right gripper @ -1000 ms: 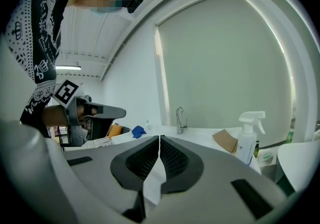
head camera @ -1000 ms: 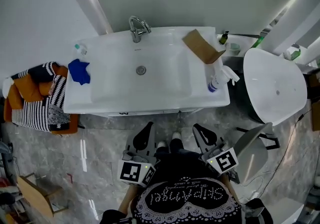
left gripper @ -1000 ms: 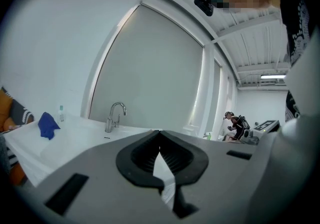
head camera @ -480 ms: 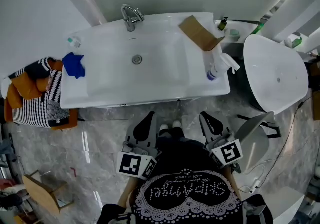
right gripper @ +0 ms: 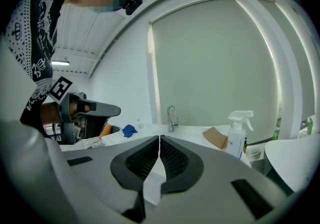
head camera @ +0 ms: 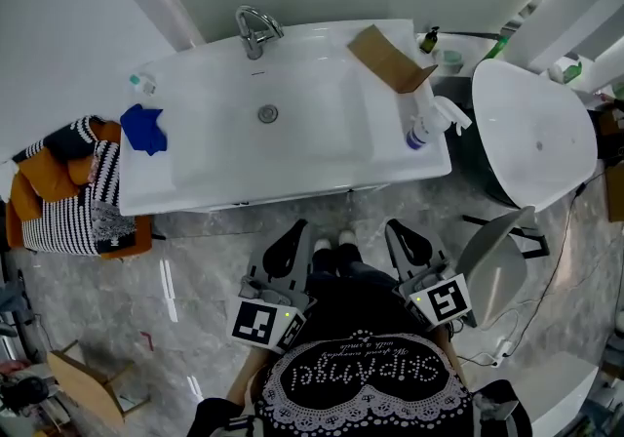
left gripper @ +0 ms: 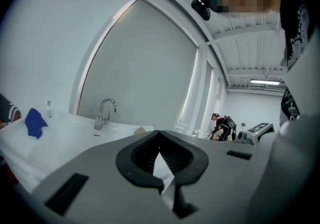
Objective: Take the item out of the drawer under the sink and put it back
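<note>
**Grippers Clenched Empty Before the Washbasin**

A person stands facing the white washbasin (head camera: 224, 147). The left gripper (head camera: 291, 235) and right gripper (head camera: 400, 232) are held low in front of it, each with its jaws pressed together on nothing. Compared with a second ago, the basin sits higher and more askew in the head view, and both grippers remain closed. The item is hidden: only a sliver of the cabinet (head camera: 292, 203) under the basin shows. Only the right gripper view shows the spray bottle (right gripper: 237, 133) upright on the basin's right end. Only the left gripper view shows a distant figure (left gripper: 221, 125) beyond that end.
</note>
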A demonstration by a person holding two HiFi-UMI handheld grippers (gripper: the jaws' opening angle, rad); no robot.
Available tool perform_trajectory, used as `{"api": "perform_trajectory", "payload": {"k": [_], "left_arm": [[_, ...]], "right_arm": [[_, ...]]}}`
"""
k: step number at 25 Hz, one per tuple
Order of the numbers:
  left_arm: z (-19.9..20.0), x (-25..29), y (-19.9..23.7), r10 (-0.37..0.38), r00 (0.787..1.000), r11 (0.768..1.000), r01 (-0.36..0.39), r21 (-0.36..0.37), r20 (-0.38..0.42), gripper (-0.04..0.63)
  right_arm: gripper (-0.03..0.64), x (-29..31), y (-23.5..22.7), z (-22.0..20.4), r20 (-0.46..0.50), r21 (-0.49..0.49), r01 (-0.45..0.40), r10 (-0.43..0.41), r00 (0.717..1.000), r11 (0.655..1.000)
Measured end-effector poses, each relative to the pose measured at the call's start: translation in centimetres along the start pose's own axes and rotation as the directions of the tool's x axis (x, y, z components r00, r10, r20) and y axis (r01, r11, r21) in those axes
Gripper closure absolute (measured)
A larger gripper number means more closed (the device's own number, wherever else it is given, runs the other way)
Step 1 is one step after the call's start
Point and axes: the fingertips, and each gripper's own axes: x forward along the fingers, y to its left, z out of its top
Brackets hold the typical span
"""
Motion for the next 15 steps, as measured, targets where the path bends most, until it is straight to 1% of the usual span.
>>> {"api": "perform_trajectory", "payload": {"k": [2, 5, 7, 10, 12, 15], "left_arm": [[-0.3, -0.7, 0.5, 0.004, 1.000, 1.000, -0.004, 0.001, -0.015, 0.591], [-1.6, -1.7, 1.2, -0.003, 0.999, 1.000, 0.005, 0.029, -0.054, 0.591], [-2.1, -2.0, 1.6, -0.006, 0.998, 0.999, 0.008, 0.040, -0.056, 0.591], [-2.6, -2.5, 1.7, -0.009, 0.999, 1.000, 0.011, 0.030, -0.053, 0.591], [-3.0, -3.0, 1.7, -0.017, 0.998, 1.000, 0.019, 0.017, -0.064, 0.591], [-3.3, -3.3, 2.4, -0.021, 0.996, 1.000, 0.023, 0.018, -0.083, 0.591]], "right_arm": [[0.597, 0.3, 1.1, 0.0, -0.003, 0.005, -0.010, 0.010, 1.000, 1.000], [0.597, 0.4, 2.4, -0.6, -0.006, 0.013, -0.019, 0.019, 1.000, 1.000], [0.597, 0.6, 3.0, -1.6, -0.013, 0.016, -0.023, 0.023, 1.000, 1.000], [0.597, 0.9, 3.9, -2.9, -0.028, 0.022, -0.027, 0.028, 0.999, 0.999], [0.597, 1.0, 4.2, -3.5, -0.044, 0.027, -0.021, 0.022, 0.999, 0.999], [0.597, 1.6, 4.1, -4.4, -0.069, 0.025, -0.002, 0.003, 0.998, 1.000]]}}
